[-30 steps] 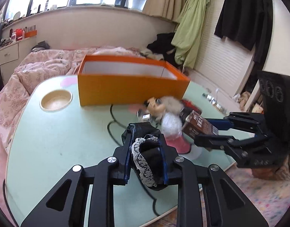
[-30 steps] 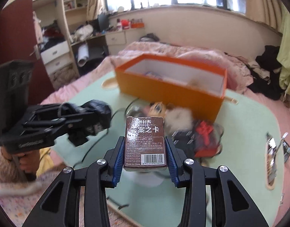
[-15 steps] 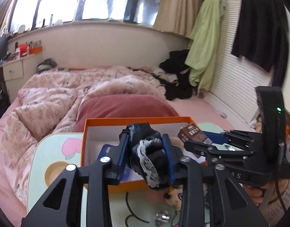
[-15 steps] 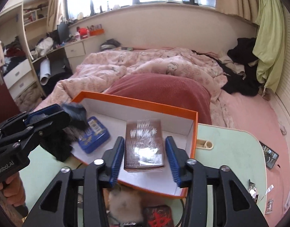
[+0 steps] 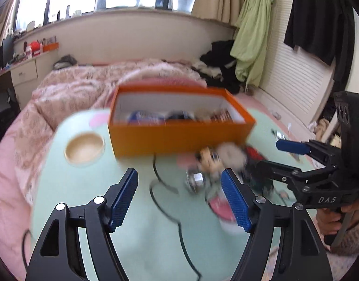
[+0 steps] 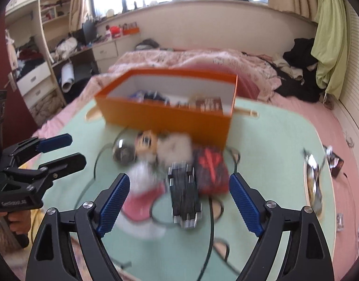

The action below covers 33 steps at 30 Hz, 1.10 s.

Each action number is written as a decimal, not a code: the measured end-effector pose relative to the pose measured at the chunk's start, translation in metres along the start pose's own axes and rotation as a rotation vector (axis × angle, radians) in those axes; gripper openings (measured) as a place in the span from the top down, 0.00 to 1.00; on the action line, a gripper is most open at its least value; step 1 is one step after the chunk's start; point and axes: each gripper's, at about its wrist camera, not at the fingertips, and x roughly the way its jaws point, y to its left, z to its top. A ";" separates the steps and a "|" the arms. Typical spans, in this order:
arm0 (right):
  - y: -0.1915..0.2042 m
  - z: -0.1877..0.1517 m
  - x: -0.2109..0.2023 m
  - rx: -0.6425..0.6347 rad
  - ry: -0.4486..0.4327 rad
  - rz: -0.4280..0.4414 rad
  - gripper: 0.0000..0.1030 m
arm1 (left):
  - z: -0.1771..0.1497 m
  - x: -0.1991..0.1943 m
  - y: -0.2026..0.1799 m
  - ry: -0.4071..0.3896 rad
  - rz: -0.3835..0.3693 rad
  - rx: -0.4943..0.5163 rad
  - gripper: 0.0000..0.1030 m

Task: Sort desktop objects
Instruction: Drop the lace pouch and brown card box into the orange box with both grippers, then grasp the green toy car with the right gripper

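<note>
An orange box point(image 5: 179, 126) stands at the far side of the pale green table point(image 5: 90, 201). Inside it lie a brown card pack point(image 6: 208, 104), a black cloth point(image 5: 179, 116) and a blue tin point(image 5: 142, 117). In front of the box sit a doll head point(image 6: 146, 140), a white fluffy piece point(image 6: 177, 147), a red-and-black packet point(image 6: 211, 171), a black clip-like object point(image 6: 184, 196) and a silver ball point(image 6: 123, 152). My left gripper point(image 5: 179, 175) hangs over the table with its jaws opening and nothing between them. My right gripper point(image 6: 179, 178) is likewise opening and empty, above the clutter.
A black cable point(image 5: 160, 187) loops across the table. A round wooden recess point(image 5: 84, 148) lies left of the box. Silver wrappers point(image 6: 312, 175) sit near the table's right edge. A bed with a pink quilt point(image 5: 85, 86) lies behind the table.
Both grippers have pulled back from over the box. The left has let go of the black lace cloth and the right of the brown card pack; both now lie in the box.
</note>
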 end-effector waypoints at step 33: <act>-0.009 -0.024 0.018 0.002 0.014 -0.001 0.32 | -0.046 0.022 -0.017 0.066 0.121 0.106 0.00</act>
